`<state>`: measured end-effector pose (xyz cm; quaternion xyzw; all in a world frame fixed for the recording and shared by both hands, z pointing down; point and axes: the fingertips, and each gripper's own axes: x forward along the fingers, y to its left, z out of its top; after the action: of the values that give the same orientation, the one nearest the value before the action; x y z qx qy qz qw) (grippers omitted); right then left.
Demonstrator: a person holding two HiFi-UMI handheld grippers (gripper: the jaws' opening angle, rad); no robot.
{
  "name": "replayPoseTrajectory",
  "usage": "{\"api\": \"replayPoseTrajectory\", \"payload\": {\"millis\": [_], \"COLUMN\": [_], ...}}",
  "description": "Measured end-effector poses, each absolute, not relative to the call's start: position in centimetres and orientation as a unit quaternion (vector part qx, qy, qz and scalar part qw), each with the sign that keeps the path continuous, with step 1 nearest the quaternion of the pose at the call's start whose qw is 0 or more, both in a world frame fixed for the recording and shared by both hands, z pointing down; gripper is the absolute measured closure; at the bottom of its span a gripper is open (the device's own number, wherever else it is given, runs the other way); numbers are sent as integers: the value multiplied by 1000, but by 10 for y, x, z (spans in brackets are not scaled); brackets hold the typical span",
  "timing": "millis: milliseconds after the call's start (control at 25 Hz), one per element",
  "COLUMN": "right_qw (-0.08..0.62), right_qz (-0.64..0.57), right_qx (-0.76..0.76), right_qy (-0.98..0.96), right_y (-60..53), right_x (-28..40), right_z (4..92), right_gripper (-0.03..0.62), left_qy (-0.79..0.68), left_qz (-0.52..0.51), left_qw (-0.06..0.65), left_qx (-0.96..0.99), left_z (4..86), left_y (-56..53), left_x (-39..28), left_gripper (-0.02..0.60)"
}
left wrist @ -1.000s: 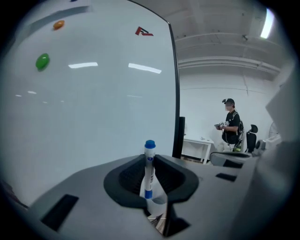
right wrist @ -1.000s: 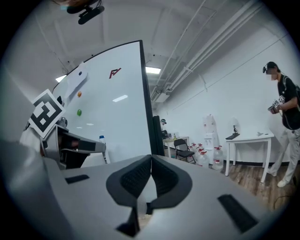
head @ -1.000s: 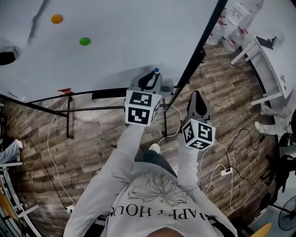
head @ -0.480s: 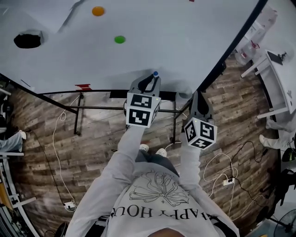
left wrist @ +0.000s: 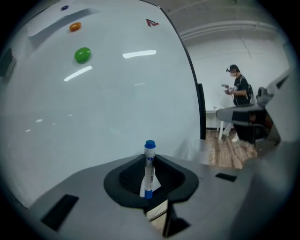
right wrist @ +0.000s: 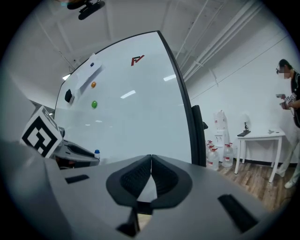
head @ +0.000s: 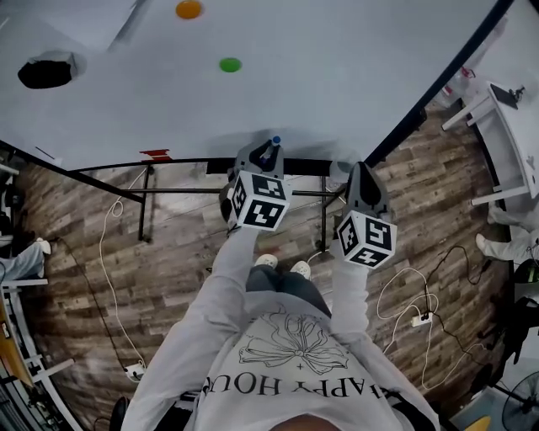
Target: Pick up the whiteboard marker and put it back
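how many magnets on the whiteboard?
2 for sure: an orange magnet high on the whiteboard, and a green magnet below and right of it. A small blue dot above the orange one may be a third; too small to tell.

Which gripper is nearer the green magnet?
Left. The left gripper, gripping the marker, sits below the magnet; the right gripper is farther right, at the board edge.

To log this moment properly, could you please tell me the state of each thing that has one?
whiteboard marker: cap on, gripped between the jaws.
left hand-held gripper: shut on the whiteboard marker.
right hand-held gripper: shut, empty.
whiteboard: no writing visible.
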<state>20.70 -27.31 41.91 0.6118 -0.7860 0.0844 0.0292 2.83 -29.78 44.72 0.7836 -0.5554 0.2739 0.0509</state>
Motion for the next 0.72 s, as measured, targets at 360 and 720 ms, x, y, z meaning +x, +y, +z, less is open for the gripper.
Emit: {"api": "replayPoseTrajectory", "payload": {"millis": [360, 720], "right_qw": [56, 66], "right_qz": [94, 106], "right_qx": [630, 645], "right_qy": [-769, -754], "right_y": [-275, -277], "right_x": [216, 226], "right_z": [438, 451], "right_gripper": [591, 591], "left_qy": [-514, -471], "left_qz": [454, 510], "left_qw": [-63, -86], "left_qx": [725, 715], "left_z": [520, 567], "left_y": [-306, -311], "left_x": [17, 31], "left_gripper": [520, 520]}}
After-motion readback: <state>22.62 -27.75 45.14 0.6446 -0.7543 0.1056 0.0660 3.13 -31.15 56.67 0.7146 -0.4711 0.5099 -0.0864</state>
